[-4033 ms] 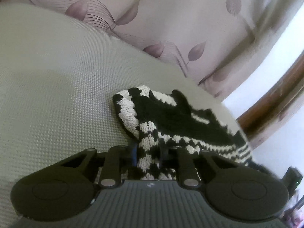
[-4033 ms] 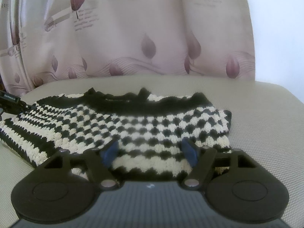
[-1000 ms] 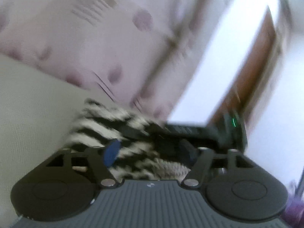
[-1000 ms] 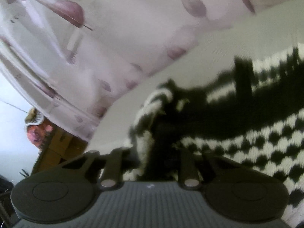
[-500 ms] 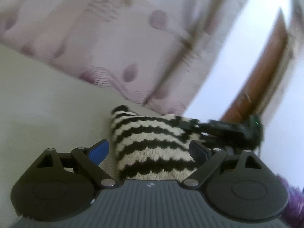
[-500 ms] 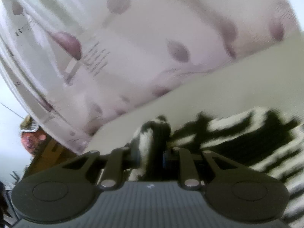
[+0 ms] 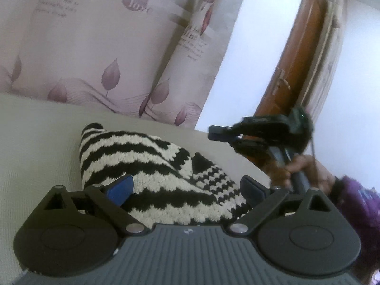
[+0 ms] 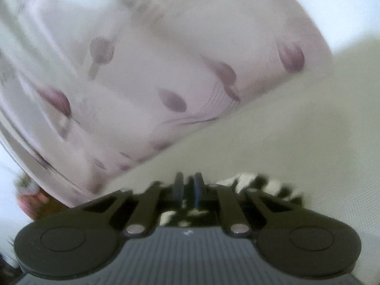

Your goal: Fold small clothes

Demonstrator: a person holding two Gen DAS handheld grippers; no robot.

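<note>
Two grippers: left gripper [image 7: 187, 186] spread wide astride the folded black-and-cream knitted sweater [image 7: 152, 166] on the pale woven cushion [image 7: 35, 142], right gripper [image 8: 188, 190] nearly closed, empty, lifted beside the sweater; unpinned, its loose fold may spring open.

The folded sweater [image 7: 152, 166] lies on the cushion [image 7: 35, 142], reaching from the middle toward 4 o'clock in the left wrist view. The left tool [image 7: 187, 185] sits at 6 o'clock, its fingers spread to either side of the sweater's near end. The right tool [image 7: 215, 133] hangs at 3 o'clock, above the sweater's far edge and apart from it. The curtain [image 7: 95, 47] stands behind the cushion from 9 to 12 o'clock, and the door [image 7: 301, 47] at 1 o'clock, behind the right tool.
</note>
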